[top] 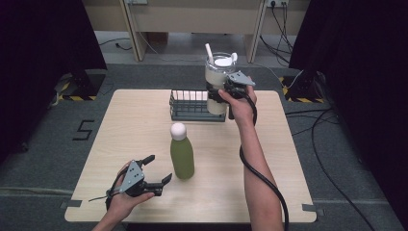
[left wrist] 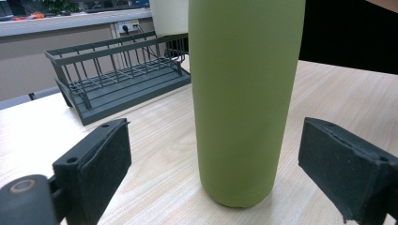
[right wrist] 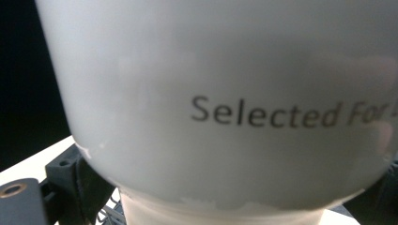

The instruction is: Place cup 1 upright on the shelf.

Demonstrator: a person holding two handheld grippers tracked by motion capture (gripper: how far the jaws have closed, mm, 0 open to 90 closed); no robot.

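The green bottle (left wrist: 244, 93) stood upright on the table (top: 144, 120), straight ahead of the left gripper (top: 156, 171), whose jaws were spread wide with the bottle's base centred beyond their tips, untouched. Its long axis ran vertical, square to the jaws' line of closing. The right gripper (top: 219, 94) appeared clamped on the white cup (right wrist: 211, 93), held above the wire rack (top: 190, 106), well beyond the bottle.
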